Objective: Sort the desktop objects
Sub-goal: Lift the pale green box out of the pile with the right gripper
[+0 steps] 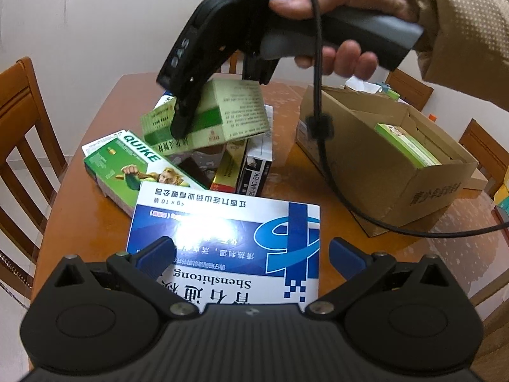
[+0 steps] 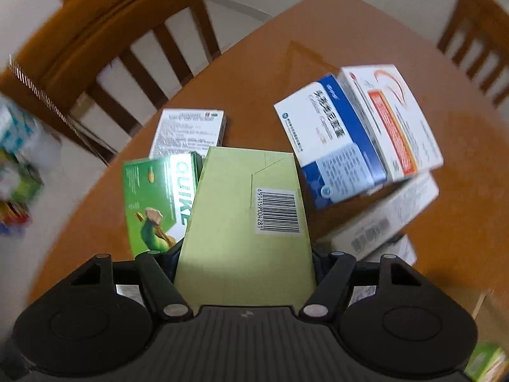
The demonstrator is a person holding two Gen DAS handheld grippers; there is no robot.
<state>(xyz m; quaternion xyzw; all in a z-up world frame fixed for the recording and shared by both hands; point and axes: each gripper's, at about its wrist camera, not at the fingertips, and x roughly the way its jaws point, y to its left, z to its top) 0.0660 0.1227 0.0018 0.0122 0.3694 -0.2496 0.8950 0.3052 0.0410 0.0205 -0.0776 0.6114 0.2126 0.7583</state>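
Pale green carton (image 2: 245,222) sits between the right tongs (image 2: 245,262), both pads against its long side walls, jaws roughly mid-width. From the left camera it hangs tilted above the heap of medicine boxes (image 1: 219,165) at mid-bench (image 1: 89,222), apparently clear of them.

Handling, my guess: thin card, probably light, likely part hollow. Walls will bow under a hard squeeze; glossy print may slip. Best hold is across the narrow width near the middle, as now, away from the flap ends.

Right hand (image 1: 346,9) wraps the handle from above, sleeve at the wrist, tongs pitched steeply down over the heap. Cable (image 1: 318,121) droops in front of the cardboard bin (image 1: 423,187) on the right, which already has a green box in it.

Left tongs (image 1: 251,254) are parted and hold nothing. They straddle the blue-and-white box (image 1: 222,222) in the foreground without pressing it, angled moderately down.
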